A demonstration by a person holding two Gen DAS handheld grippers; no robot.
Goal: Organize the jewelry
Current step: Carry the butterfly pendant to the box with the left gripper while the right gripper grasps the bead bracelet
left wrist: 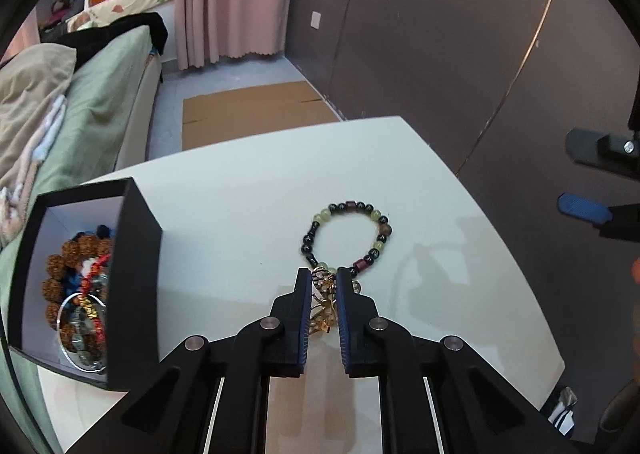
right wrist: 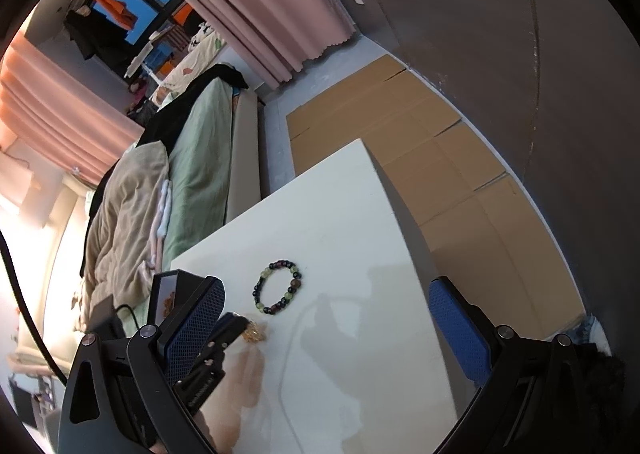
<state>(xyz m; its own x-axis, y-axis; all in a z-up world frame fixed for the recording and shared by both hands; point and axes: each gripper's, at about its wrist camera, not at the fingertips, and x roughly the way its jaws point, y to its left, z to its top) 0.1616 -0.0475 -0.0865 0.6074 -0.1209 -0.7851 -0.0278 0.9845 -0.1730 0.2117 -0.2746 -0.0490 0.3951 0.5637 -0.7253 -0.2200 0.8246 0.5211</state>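
A beaded bracelet (left wrist: 346, 236) of black, green and maroon beads lies flat on the white table (left wrist: 240, 193); it also shows in the right wrist view (right wrist: 277, 287). My left gripper (left wrist: 324, 282) is shut on a gold filigree ornament (left wrist: 323, 304) just in front of the bracelet. The ornament shows in the right wrist view (right wrist: 253, 332), held by the left gripper (right wrist: 236, 324). A black jewelry box (left wrist: 132, 294) at the table's left holds several bead bracelets and a red cord. My right gripper (right wrist: 326, 318) is open and empty, hovering above the table's right side.
A bed with green sheet (left wrist: 100, 93) and beige blanket lies left of the table. Flattened cardboard (left wrist: 256, 109) covers the floor beyond the table. A dark wall (left wrist: 440, 33) runs along the right. The right gripper's blue pad (left wrist: 584, 209) shows at right.
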